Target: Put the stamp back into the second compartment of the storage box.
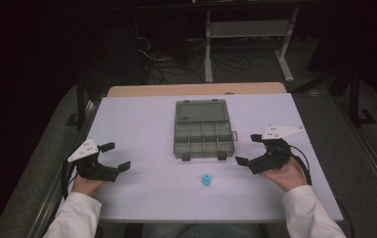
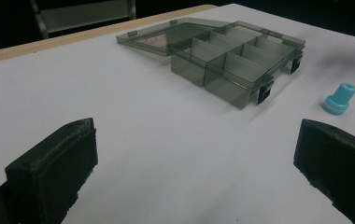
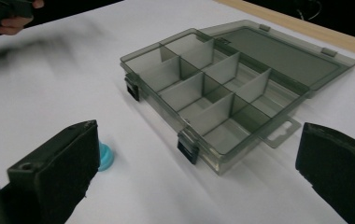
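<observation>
A smoky-grey plastic organizer box point(image 1: 202, 138) lies open in the middle of the white table point(image 1: 142, 119), its lid point(image 1: 200, 110) flat behind several empty compartments. A small blue plastic piece point(image 1: 206, 180) stands near the front edge, in front of the box. My left gripper point(image 1: 115, 156) rests at the table's left, open, with nothing between its jaws. My right gripper point(image 1: 250, 148) rests at the right, open and empty too. The box point(image 2: 234, 60) and the blue piece point(image 2: 339, 98) lie ahead of the left jaws. The box point(image 3: 217, 93) lies ahead of the right jaws, the blue piece point(image 3: 104, 156) partly behind one.
A wooden strip point(image 1: 196, 89) runs along the table's far edge. Beyond it, on the dark floor, stand a white metal frame point(image 1: 248, 39) and tangled cables point(image 1: 176, 59). The other hand point(image 3: 7, 18) is at the top left of the right gripper view.
</observation>
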Motion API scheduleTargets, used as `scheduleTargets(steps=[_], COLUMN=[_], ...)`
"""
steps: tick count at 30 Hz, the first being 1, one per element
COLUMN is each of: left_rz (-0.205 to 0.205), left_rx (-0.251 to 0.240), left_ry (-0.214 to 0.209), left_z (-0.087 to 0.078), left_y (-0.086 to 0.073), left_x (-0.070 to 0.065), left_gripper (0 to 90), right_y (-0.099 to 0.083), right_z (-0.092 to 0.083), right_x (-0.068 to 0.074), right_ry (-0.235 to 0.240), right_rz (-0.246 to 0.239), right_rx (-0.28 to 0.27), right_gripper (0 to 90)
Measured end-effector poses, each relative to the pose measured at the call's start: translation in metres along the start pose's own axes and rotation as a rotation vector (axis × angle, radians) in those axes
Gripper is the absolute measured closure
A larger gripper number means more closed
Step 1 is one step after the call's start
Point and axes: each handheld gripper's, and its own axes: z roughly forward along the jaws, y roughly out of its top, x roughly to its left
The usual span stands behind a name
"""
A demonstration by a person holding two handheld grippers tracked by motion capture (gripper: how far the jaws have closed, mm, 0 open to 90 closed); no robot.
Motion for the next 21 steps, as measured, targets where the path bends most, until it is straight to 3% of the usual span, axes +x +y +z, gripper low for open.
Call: scheduleTargets(steps=[8,21], left_rz=[-0.018,-0.003], left_rx=[-0.026,-0.025], left_ry=[0.004,0.003], left_z=[0.000,0.000], left_y=[0.001,0.001], left_x=[-0.002,-0.002], left_gripper=[0.0,0.0], right_y=[0.010,0.020], right_z=[0.009,0.028], right_x=[0.007,0.018], right_ry=[0.032,0.066], right_rz=[-0.029,-0.066], right_rx=[0.026,0.077], right_gripper=[0.0,0.0])
